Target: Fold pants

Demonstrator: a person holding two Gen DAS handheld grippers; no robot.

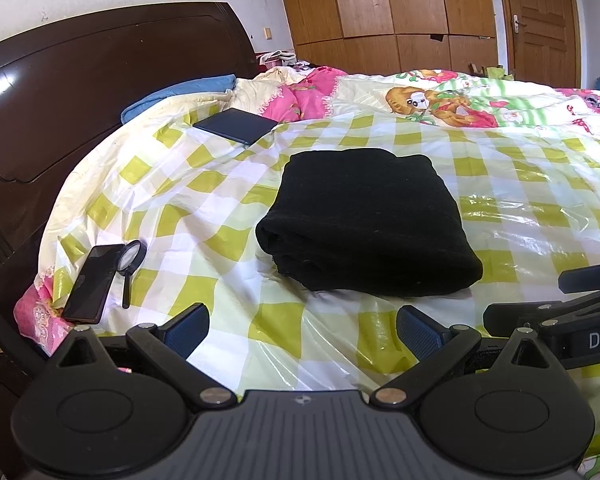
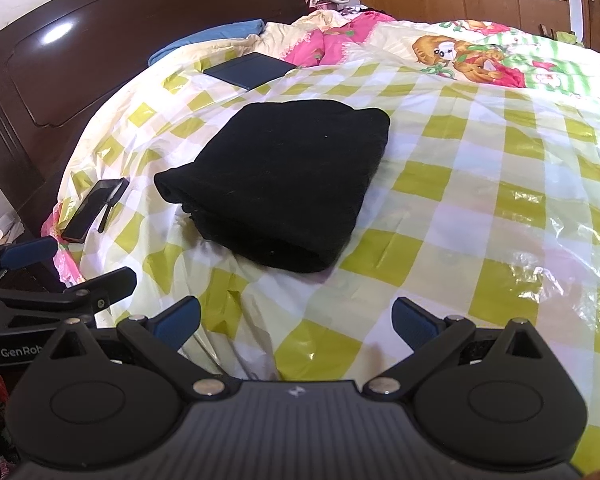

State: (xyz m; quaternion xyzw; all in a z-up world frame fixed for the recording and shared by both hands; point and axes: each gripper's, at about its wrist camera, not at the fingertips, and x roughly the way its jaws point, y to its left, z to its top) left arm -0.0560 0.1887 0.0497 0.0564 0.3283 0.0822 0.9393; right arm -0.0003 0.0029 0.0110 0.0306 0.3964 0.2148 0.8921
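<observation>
Pants are lying folded on the bed. We are holding both the left gripper and the right gripper back, jaws spread wide and gripping nothing. Slick plastic sheet is risking a slide if we nudge the bundle.

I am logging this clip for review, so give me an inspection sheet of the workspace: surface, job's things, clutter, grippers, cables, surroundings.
Surface: bed under a crinkled yellow-checked plastic sheet.
Job's things: black pants, folded into a compact stack, lying mid-sheet, touched by neither gripper.
Clutter: phone and magnifying glass side by side near the sheet's left edge; dark flat case toward the headboard; blue cloth; cartoon-print quilt.
Grippers: left gripper open, empty, short of the pants; right gripper open, empty, likewise.
Cables: nothing seen.
Surroundings: dark wooden headboard, wooden wardrobe, door.
</observation>
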